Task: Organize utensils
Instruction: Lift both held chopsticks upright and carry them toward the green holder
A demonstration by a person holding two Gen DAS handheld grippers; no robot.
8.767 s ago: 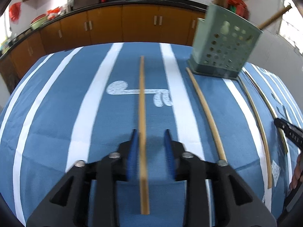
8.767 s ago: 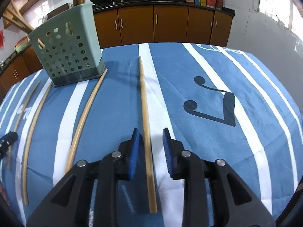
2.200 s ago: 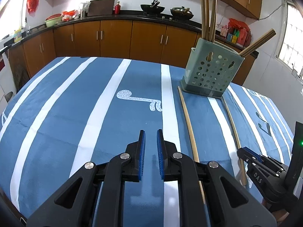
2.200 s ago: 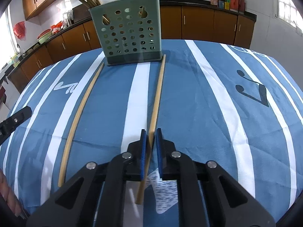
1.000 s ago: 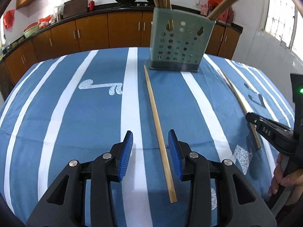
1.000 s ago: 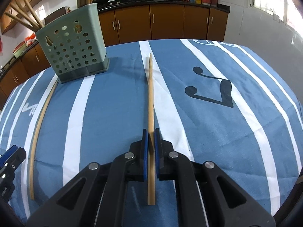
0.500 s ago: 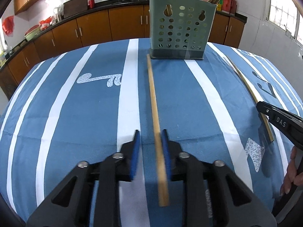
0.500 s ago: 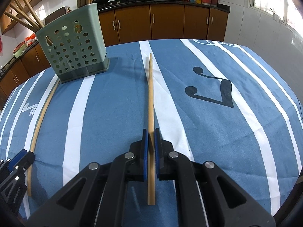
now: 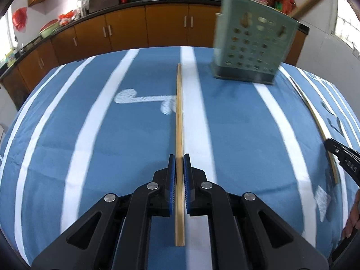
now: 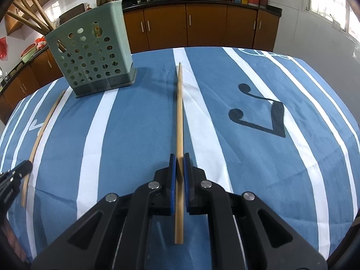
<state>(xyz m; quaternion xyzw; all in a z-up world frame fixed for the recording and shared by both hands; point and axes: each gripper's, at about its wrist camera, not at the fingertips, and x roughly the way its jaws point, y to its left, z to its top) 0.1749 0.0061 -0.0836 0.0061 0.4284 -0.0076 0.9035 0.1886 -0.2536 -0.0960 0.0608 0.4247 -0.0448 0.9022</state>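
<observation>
My left gripper [image 9: 179, 160] is shut on a long bamboo chopstick [image 9: 179, 117] that points straight ahead over the blue striped tablecloth. My right gripper [image 10: 179, 159] is shut on another bamboo chopstick [image 10: 179, 112], also pointing ahead. The green perforated utensil holder [image 9: 252, 45] stands at the far right in the left wrist view, with several sticks in it. In the right wrist view the holder [image 10: 90, 51] stands at the far left. The right gripper's tip [image 9: 342, 155] and its chopstick [image 9: 315, 117] show at the right edge of the left view.
The round table [image 9: 67, 123] carries a blue cloth with white stripes and music notes. Wooden kitchen cabinets [image 9: 146, 27] and a counter with woks run behind it. The left gripper's tip [image 10: 13, 177] and its chopstick [image 10: 42, 130] show at the left edge of the right view.
My left gripper has closed on the chopstick that lay between its open jaws, and it has swung so the holder sits to the right. My right gripper still holds its chopstick.
</observation>
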